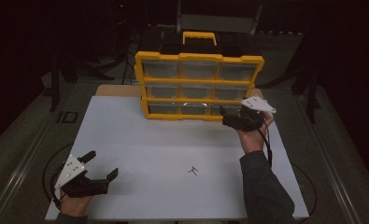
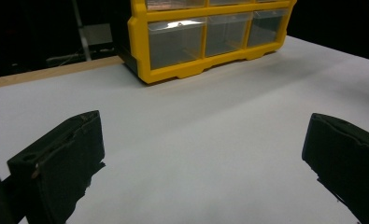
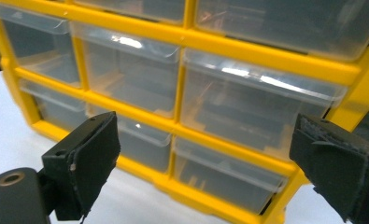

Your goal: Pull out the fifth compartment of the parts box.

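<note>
The drawer cabinet (image 1: 199, 86) stands at the far middle of the white board (image 1: 140, 140), yellow frame, nine clear drawers in three rows, black-and-yellow handle on top. We take the bottom right drawer (image 3: 229, 175) as the target: our right gripper (image 1: 232, 119) hovers just in front of it, jaws apart, nothing between them; whether a jaw touches the frame we cannot tell. In the right gripper view the drawer sits between the two jaws, shut, and looks empty. A small dark part (image 1: 194, 171) lies on the board near the middle, well apart from both grippers. Our left gripper (image 1: 100, 165) rests at the near left, jaws wide apart and empty, far from the cabinet. Risks as we judge them: the drawer lip is thin and slick, so the jaws may slip off; a pull with no hand bracing the cabinet could drag or tip the whole thing toward us; a hard pull could bring the drawer right out.
</note>
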